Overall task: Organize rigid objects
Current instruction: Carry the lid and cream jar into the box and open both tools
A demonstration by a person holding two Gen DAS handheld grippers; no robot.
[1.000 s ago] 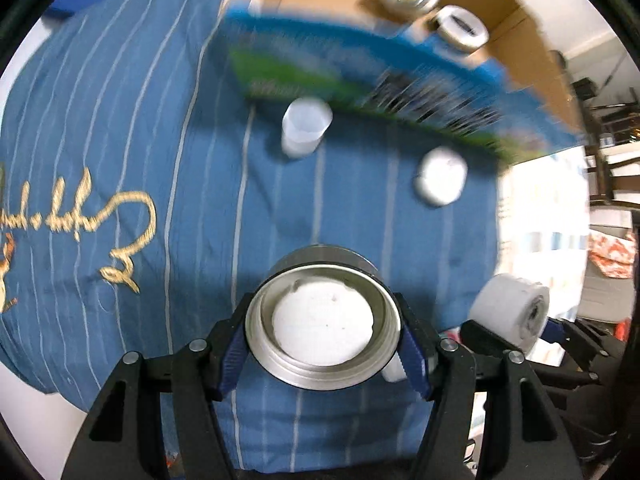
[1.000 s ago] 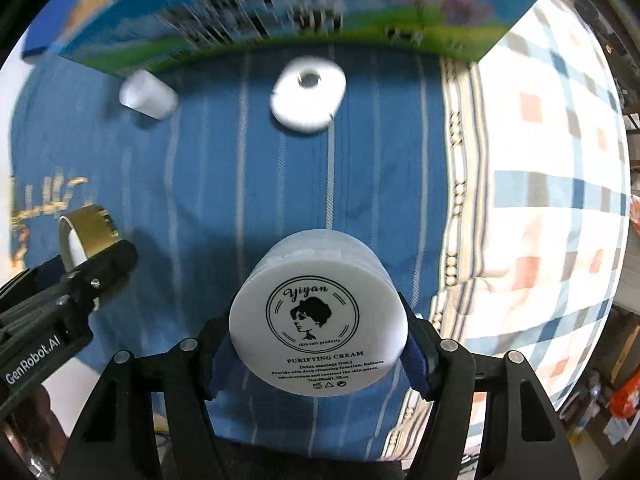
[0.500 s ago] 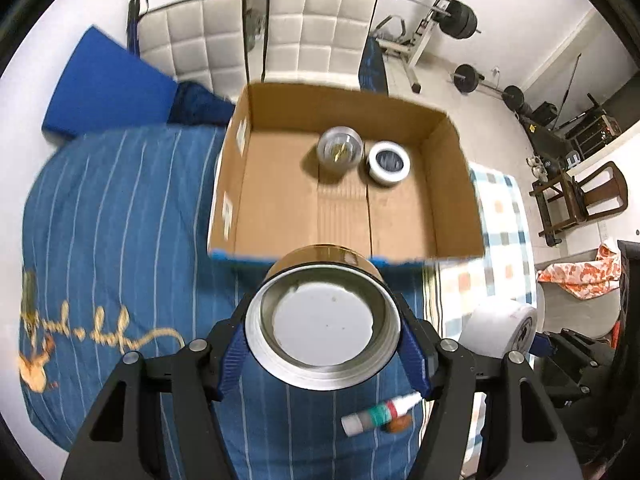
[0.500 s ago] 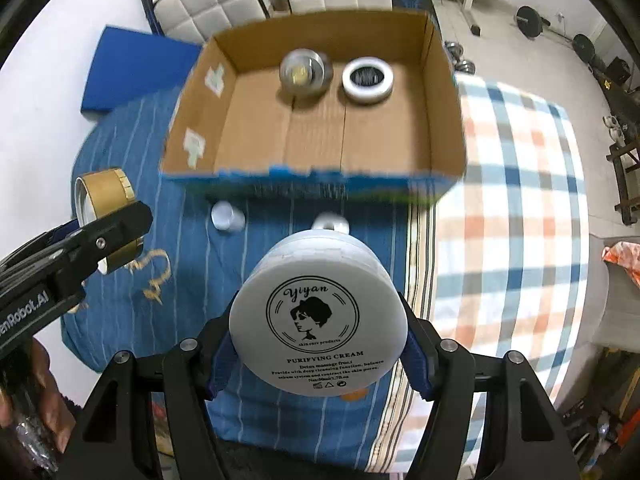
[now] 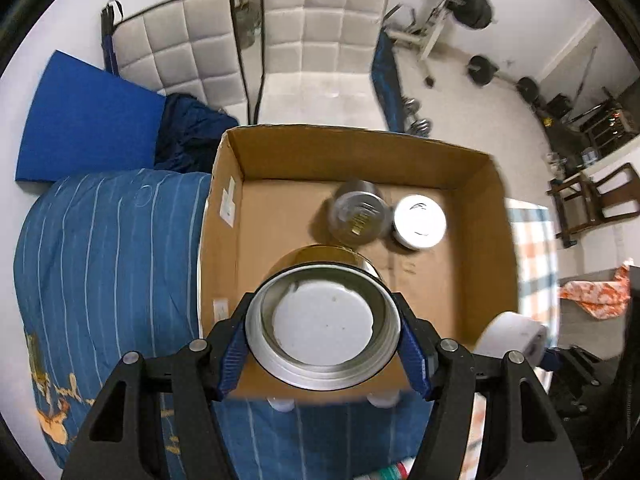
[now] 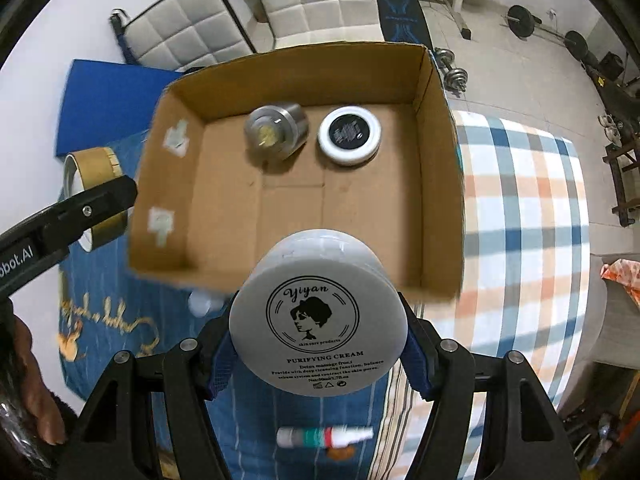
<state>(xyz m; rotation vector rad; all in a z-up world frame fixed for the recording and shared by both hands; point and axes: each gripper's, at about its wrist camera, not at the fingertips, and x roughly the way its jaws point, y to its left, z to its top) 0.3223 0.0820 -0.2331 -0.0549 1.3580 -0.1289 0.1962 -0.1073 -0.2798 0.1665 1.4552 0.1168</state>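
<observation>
Compared to half a second back, we've pushed both grippers closer in, so the cardboard box (image 5: 460,184) now fills way more of each view and we're looking nearly straight down into it, whereas a full second ago we were still low over the blue striped blanket (image 5: 100,260) with only the box's printed side showing. Going left to right: the blanket has some gold cursive embroidery we can't really make out, and the left gripper (image 5: 323,346) is clamped around the gold jar (image 5: 323,320), a gold-sided tub with a silver threaded rim and a flat white inside, mouth facing the camera, hanging over the near left part of the box. From the right wrist view that same jar (image 6: 94,196) sits off the box's left wall, and the gripper arm there reads "obot.AI". Inside the box, by the far wall, there's a silver tin (image 5: 358,214) just beside a round white-rimmed tin (image 5: 419,222), whose top looks black in the right wrist view. The right gripper (image 6: 319,344) is squeezed onto the white cream jar (image 6: 319,320), held above the box's near edge; its label says "Yiyan", "skin care products" and "PURIFYING CREAM" around a woman's head logo, smaller print too fine to read. Below it a little white, green and red tube (image 6: 324,437) lies blurry on the blanket, and a plaid cloth (image 6: 528,216) runs along the right
</observation>
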